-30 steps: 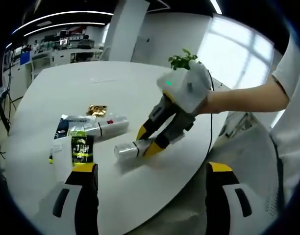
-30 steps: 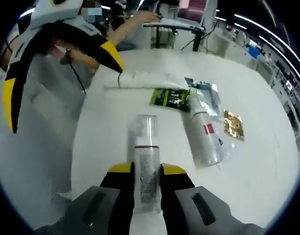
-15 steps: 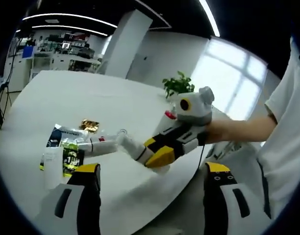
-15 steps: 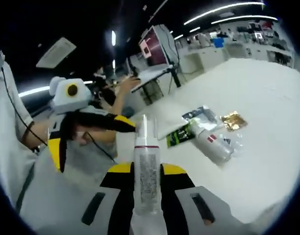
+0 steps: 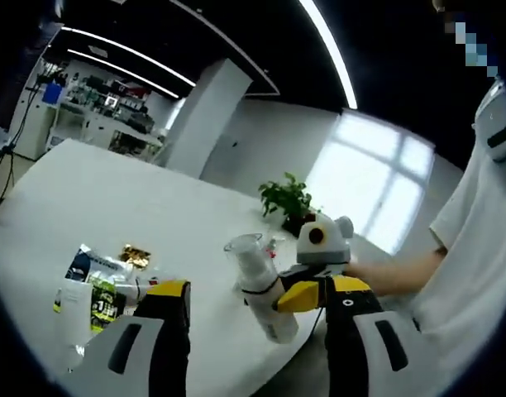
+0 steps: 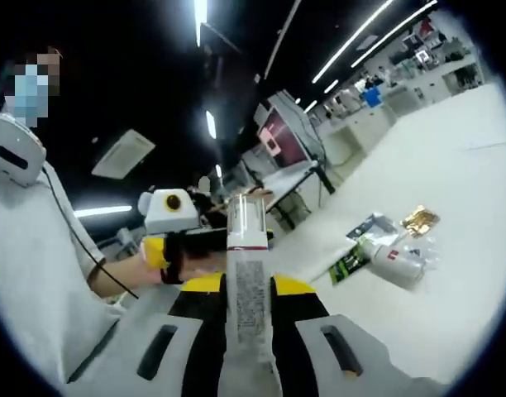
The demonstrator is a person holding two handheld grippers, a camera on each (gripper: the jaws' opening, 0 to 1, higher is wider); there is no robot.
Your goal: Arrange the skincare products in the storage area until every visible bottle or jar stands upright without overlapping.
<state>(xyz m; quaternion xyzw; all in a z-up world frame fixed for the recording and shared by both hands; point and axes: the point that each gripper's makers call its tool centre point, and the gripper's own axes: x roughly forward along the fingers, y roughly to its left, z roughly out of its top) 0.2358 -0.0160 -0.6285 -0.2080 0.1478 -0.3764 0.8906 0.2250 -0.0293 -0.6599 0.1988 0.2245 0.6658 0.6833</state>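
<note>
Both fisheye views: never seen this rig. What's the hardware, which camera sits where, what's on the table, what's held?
No robot arm here: a person holds a two-jaw gripper in each hand, with a fisheye camera riding on each one.

In the left gripper view, the left gripper stands open at the bottom, and the right gripper comes in from the right.

The right gripper view looks along the right gripper's own jaws, shut on a clear-capped spray bottle lifted above the white table.

On the table lie a bottle in a clear wrapper, a green-and-black sachet, a blue-and-white sachet and a gold packet. A small white bottle stands at the left gripper view's left.
</note>
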